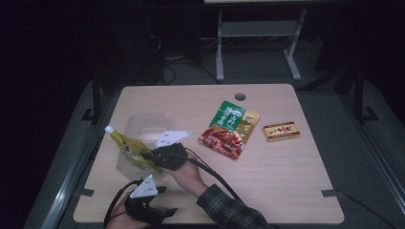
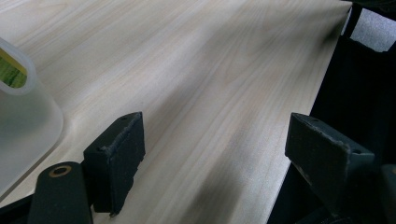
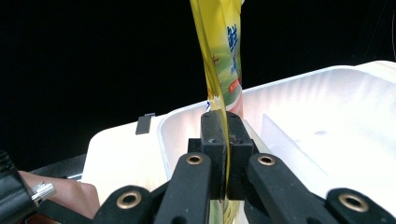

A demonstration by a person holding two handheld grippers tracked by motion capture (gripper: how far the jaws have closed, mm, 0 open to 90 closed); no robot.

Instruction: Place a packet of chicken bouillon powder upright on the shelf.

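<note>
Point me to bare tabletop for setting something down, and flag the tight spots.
Free: the light wooden table is bare along the near right, below the red-and-green snack packet and small yellow box; also the far strip around the round hole. Crowded: near left, where the clear plastic bin, yellow spouted pouch, right gripper and left gripper cluster.
</note>
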